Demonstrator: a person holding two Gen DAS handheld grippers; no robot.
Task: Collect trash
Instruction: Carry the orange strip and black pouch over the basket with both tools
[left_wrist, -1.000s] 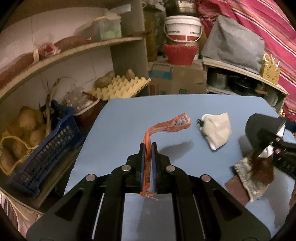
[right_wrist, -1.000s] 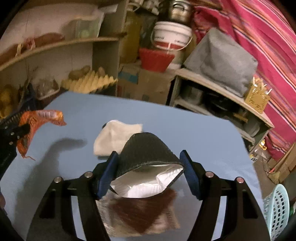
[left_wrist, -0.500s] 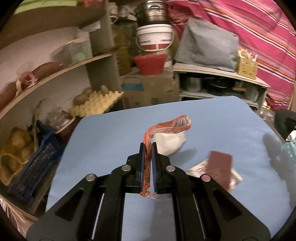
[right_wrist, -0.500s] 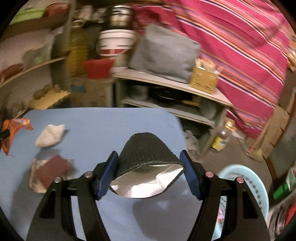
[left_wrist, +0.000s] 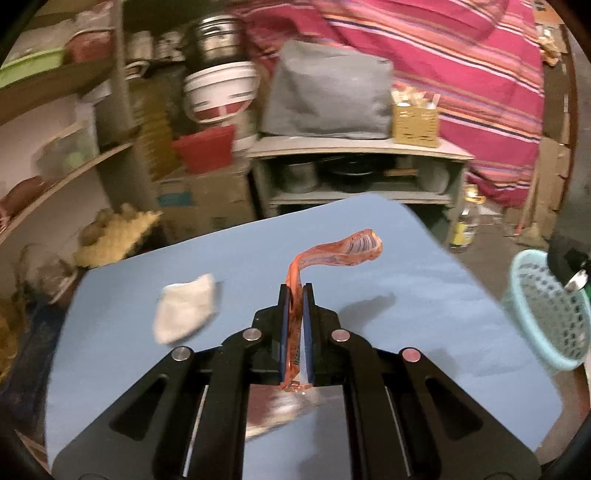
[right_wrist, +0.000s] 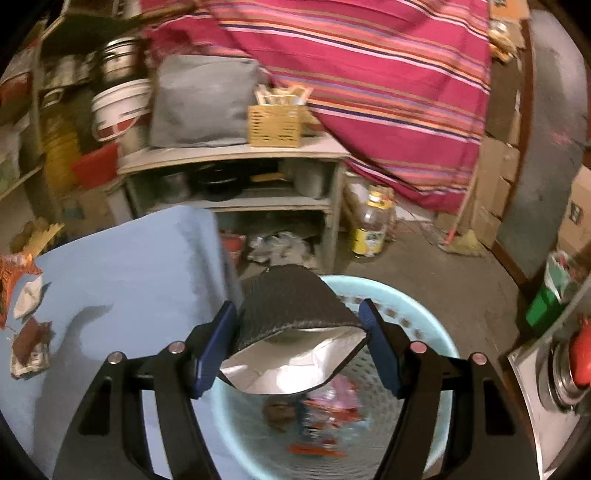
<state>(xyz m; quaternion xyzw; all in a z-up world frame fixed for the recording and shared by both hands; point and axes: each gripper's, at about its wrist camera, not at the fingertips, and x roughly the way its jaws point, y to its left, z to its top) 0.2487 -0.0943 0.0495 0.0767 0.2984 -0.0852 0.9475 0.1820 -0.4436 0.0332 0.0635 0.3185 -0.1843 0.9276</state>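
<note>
Black, textured film with a silver lining is what I'm gripping in the right gripper (right_wrist: 297, 347): an empty snack pouch (right_wrist: 291, 314), pinched across its width so it is bowing into an arch between the blue pads. I'm holding it right over the pale blue mesh basket (right_wrist: 424, 314), where other wrappers are already lying. It looks featherlight and springy, likely to drift when freed, so I'm judging a low drop to be safer.

I'm clamping the left gripper (left_wrist: 295, 291) hard on an orange wrapper strip (left_wrist: 332, 254), which is curling up limp above the blue table (left_wrist: 184, 369). It is thin and slick; holding it near the middle seems right.

On the table, a white crumpled wad (left_wrist: 184, 314) is lying apart, soft and easy to pinch anywhere. A flat brown-and-silver wrapper (right_wrist: 29, 349) is sitting near it and probably needs taking by an edge.
</note>
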